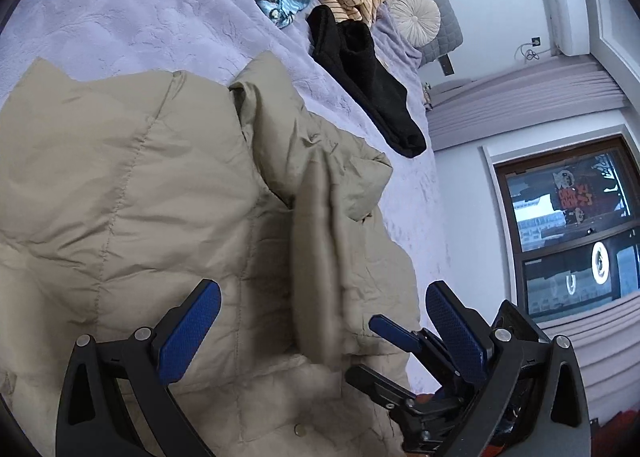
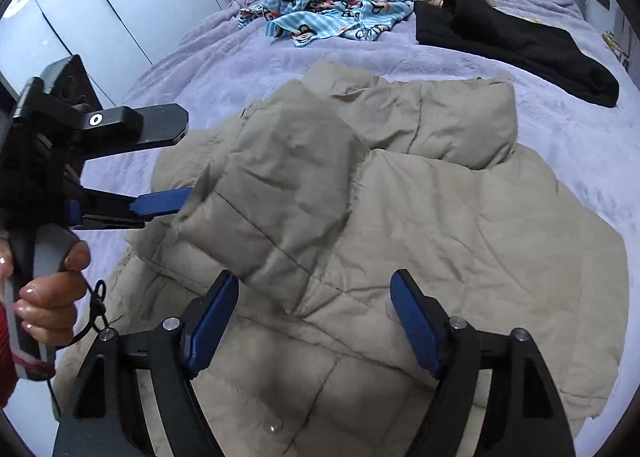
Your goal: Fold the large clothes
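— What's laid out there?

— A large beige quilted puffer jacket, spread flat on the lilac bedspread, its stitched panels crumpled and puffy.

— And the sleeves?

— One padded sleeve is lifted and drawn across the body toward the middle, its cuff end raised off the fabric below. From the left wrist view the same sleeve hangs as a blurred vertical fold over the jacket.

— Any fastenings?

— A small round snap shows near the lower edge.

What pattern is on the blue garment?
Blue garment: light-blue stripes with cartoon monkey faces, clearest in the right wrist view.
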`<state>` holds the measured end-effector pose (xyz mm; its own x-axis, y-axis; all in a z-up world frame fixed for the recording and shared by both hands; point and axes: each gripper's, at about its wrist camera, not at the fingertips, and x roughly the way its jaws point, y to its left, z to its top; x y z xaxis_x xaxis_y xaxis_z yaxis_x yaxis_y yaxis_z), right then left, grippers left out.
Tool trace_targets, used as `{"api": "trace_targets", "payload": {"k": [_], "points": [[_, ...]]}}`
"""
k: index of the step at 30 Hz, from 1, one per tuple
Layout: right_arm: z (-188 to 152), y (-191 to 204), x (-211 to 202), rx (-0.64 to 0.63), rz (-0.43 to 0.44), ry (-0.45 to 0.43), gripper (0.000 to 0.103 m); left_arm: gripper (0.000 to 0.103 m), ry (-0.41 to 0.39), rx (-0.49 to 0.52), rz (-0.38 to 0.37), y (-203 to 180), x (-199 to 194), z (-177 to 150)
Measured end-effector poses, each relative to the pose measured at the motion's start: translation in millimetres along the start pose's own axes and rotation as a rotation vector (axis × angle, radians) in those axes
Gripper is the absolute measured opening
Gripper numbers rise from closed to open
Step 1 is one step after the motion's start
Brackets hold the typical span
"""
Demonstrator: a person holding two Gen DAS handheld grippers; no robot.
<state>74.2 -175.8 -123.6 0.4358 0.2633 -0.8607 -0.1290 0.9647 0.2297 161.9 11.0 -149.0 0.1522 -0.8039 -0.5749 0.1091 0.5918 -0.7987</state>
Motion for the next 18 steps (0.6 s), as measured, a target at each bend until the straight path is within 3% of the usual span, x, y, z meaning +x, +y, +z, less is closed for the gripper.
{"api": "trace_targets", "payload": {"k": [4,6,8,9,10,14,18], "points": [[-27.7,-37.9,-19.9,0.156,0.041,0.026,0.075,0.103,0.067,0.015,0.075,2.6,30.9,1.8],[-43.6,-56.1,-25.6,0.227,0.055,0.036,0.059,0.103,0.096,0.032,0.114,1.1,47.5,3.5],[-56.5,-69.6,-27.6,0.279,0.065,0.051,0.048,0.08,0.13,0.058,0.157,-5.0,63.0,3.9],[-62.5,-73.3,-28.0,0.298,0.075,0.056,0.044,0.043,0.16,0.068,0.165,-9.2,70.8,4.0],[-66.8,-74.9,-27.5,0.307,0.083,0.062,0.043,0.016,0.186,0.071,0.164,-13.5,76.9,4.1],[-72.4,-66.3,-20.3,0.274,0.074,0.059,0.039,0.015,0.108,0.112,0.05,-51.0,57.9,8.1],[-67.1,-67.3,-16.6,0.181,-0.053,0.028,0.038,0.004,-0.004,0.11,-0.048,-74.6,15.0,20.0]]}}
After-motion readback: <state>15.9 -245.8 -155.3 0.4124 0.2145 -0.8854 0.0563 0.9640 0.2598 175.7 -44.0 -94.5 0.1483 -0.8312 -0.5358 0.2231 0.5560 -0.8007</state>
